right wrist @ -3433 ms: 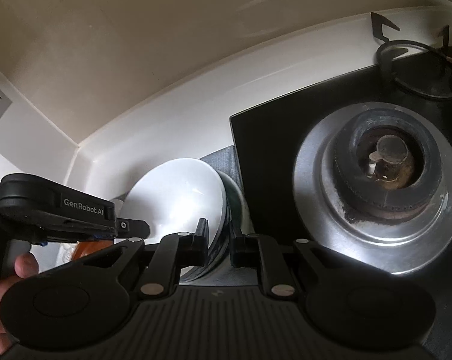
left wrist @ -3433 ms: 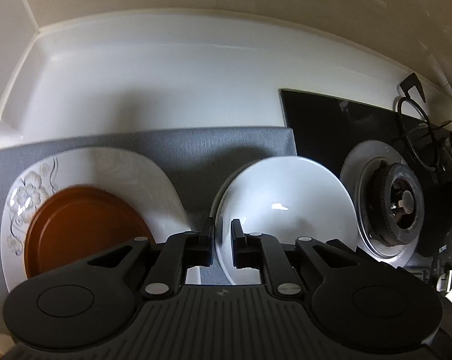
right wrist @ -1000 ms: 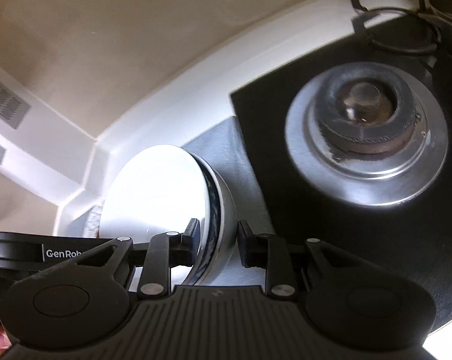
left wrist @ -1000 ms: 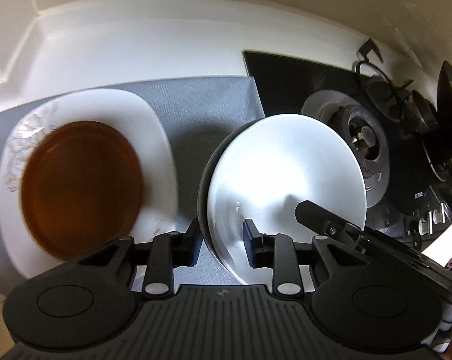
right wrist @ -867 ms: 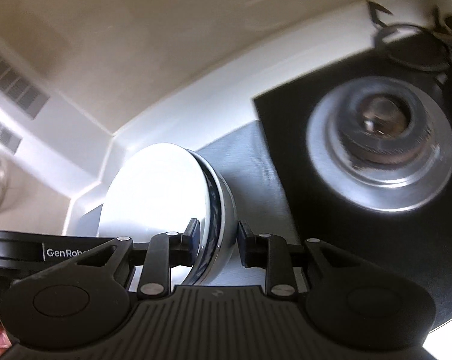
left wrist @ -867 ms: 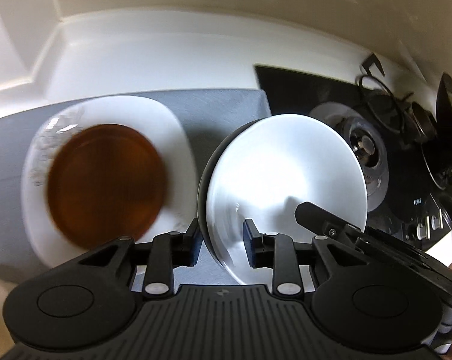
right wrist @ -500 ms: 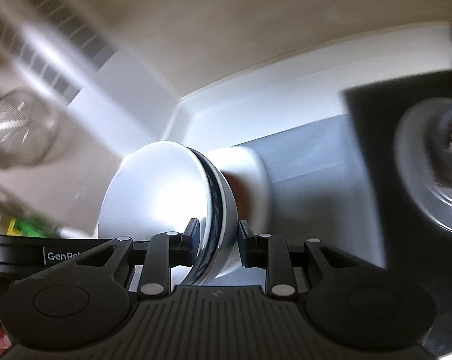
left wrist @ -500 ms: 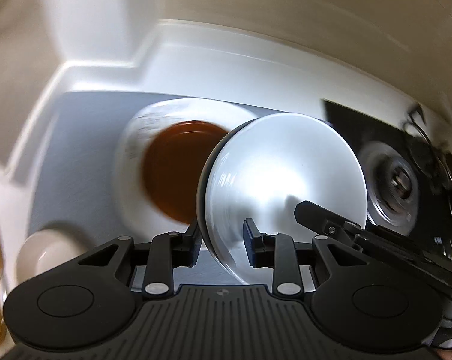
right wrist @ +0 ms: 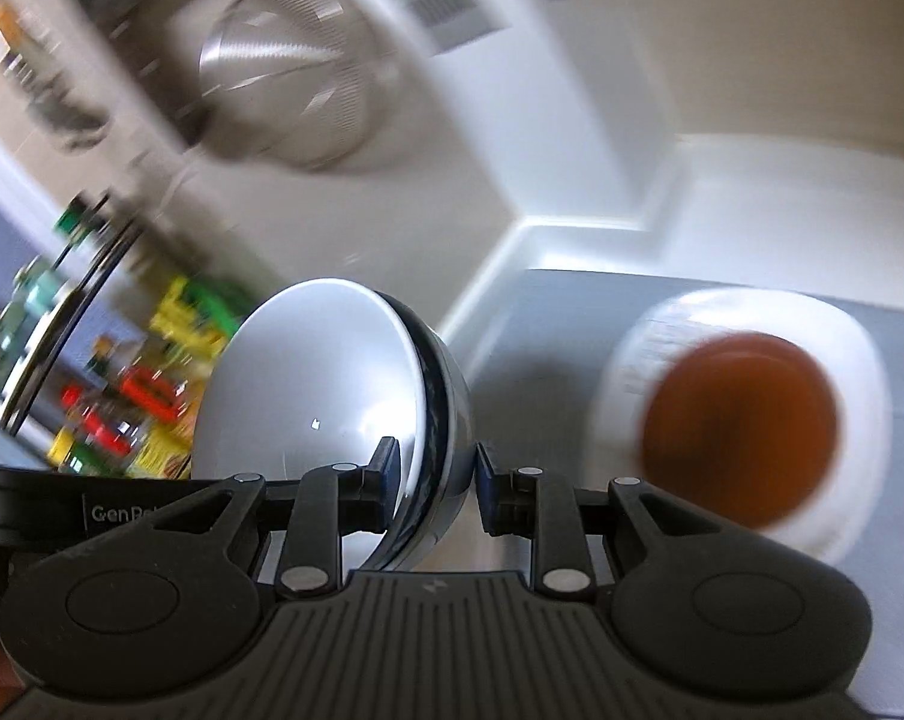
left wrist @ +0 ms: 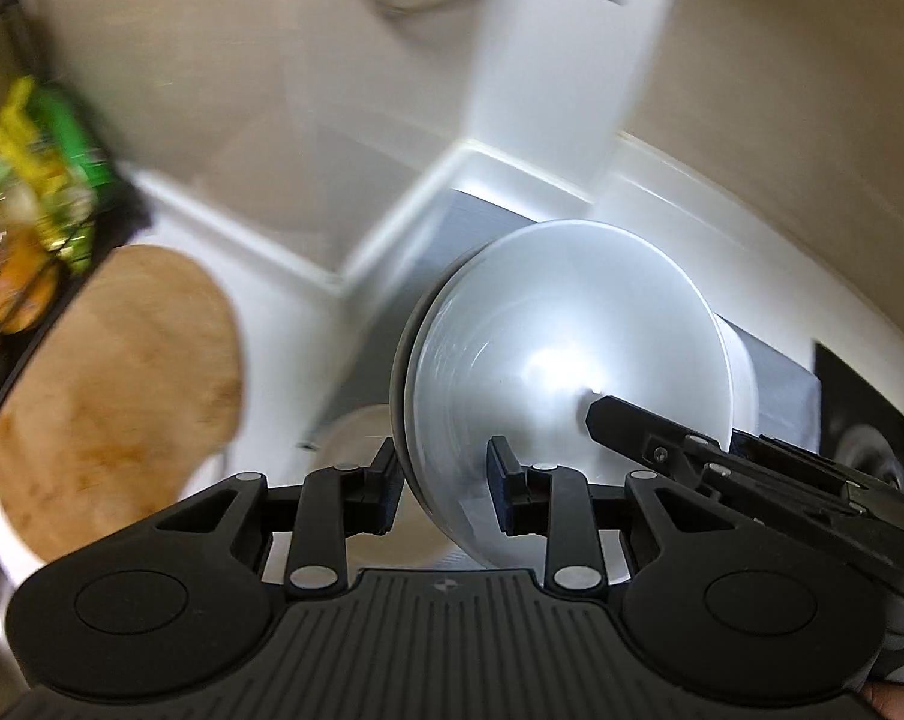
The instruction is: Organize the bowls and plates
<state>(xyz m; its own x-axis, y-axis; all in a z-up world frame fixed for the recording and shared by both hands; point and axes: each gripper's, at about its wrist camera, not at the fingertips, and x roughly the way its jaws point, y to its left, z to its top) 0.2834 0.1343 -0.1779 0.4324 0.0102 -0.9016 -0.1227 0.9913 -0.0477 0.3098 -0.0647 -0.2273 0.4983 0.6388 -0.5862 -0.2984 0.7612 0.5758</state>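
We hold a stack of bowls [left wrist: 565,354] between both tools, lifted clear of the counter [left wrist: 284,336] and tipped on its side so the white inside of the top bowl faces each camera. Our left tool [left wrist: 446,489] is clamped on the near rim of the stack, one finger outside the dark outer wall and the other inside the white bowl. Our right tool [right wrist: 431,489] pinches the opposite rim in the same way, with the nested rims between its pads. In the left wrist view the right tool reaches in from the lower right to the bowl's rim; in the right wrist view the left tool's black body crosses the lower left.

Below and to the right of the stack in the right wrist view, a white plate [right wrist: 859,360] lies on a grey mat [right wrist: 547,324], and a brown plate [right wrist: 745,420] sits on top of it. The mat runs into the far corner of the white counter.

In the left wrist view a round wooden board [left wrist: 110,396] lies to the left on the counter, and a pale round dish [left wrist: 356,438], too blurred to name surely, shows just under the stack. Coloured packets [right wrist: 134,396] fill a wire rack at far left, and a mesh strainer [right wrist: 290,84] hangs on the wall above.
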